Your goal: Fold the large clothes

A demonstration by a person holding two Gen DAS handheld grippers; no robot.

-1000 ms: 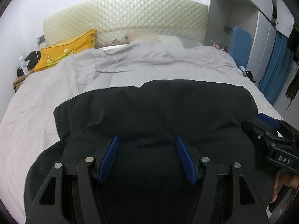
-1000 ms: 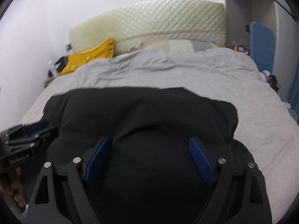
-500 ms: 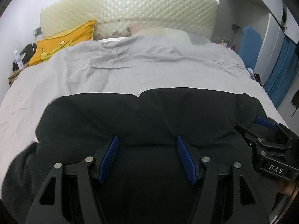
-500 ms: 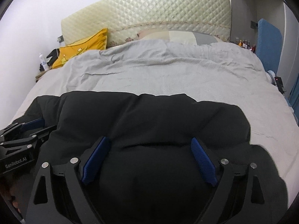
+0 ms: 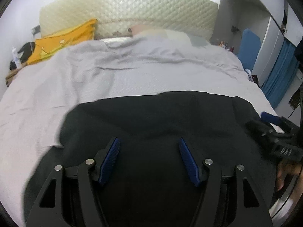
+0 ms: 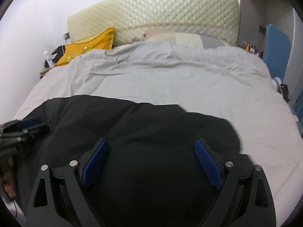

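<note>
Both tools stand wide with nothing between their pads: the left gripper and right gripper hover side by side over the black garment, which lies bunched across the bed's near end. A good fold, I judge, needs each to pinch a true outer edge of the cloth, not a mid-panel wrinkle. Beyond the garment's far edge the grey bedcover runs bare to the yellow pillow and quilted headboard, giving room to spread.
</note>
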